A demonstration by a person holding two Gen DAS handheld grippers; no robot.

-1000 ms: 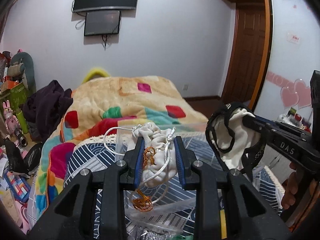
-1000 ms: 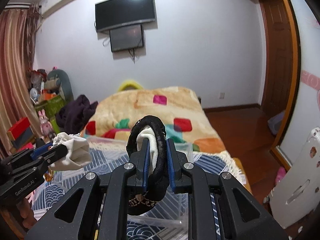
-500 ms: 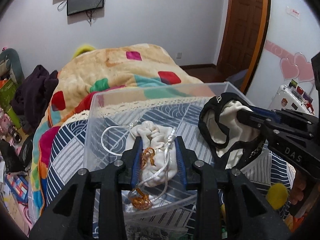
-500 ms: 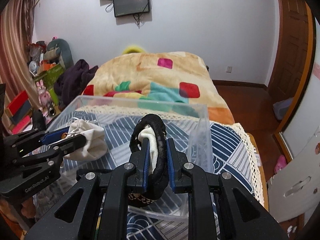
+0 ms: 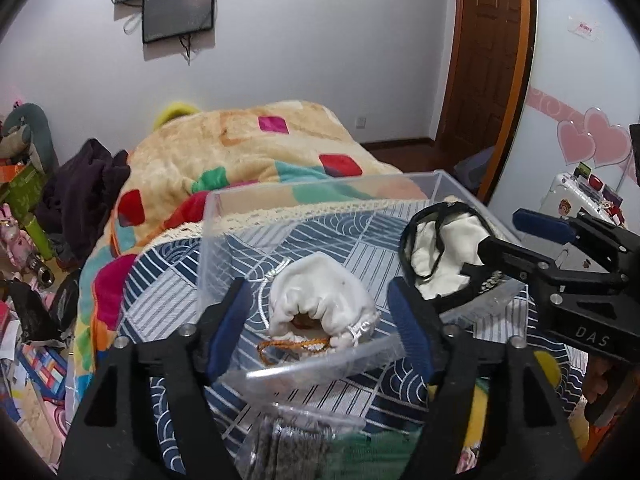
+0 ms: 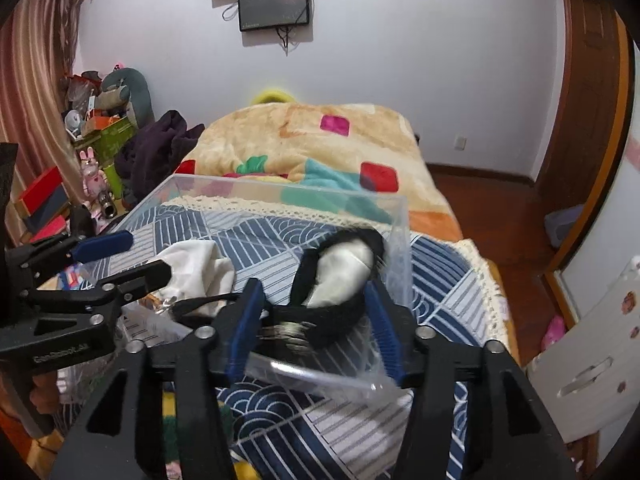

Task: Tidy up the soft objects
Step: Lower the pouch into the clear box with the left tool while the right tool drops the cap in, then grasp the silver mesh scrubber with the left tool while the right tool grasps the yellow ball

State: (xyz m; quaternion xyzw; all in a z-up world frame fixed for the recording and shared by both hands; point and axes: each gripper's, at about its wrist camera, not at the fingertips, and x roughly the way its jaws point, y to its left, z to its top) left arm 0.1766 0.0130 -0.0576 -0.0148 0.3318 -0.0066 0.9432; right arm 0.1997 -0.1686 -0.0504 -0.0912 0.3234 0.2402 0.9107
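With both sets of jaws spread wide, I've got nothing gripped: left gripper [image 5: 316, 312] gapes around the white drawstring pouch [image 5: 320, 300], which sits in the clear plastic box [image 5: 320, 188] w/ its orange cord trailing at the near wall. Right gripper [image 6: 314, 318] is just as wide; the black-and-white fabric piece [image 6: 344, 268] lies between its fingers, blurred, by the box's right wall. Box rests on the blue patterned bedspread [image 6: 440, 280].
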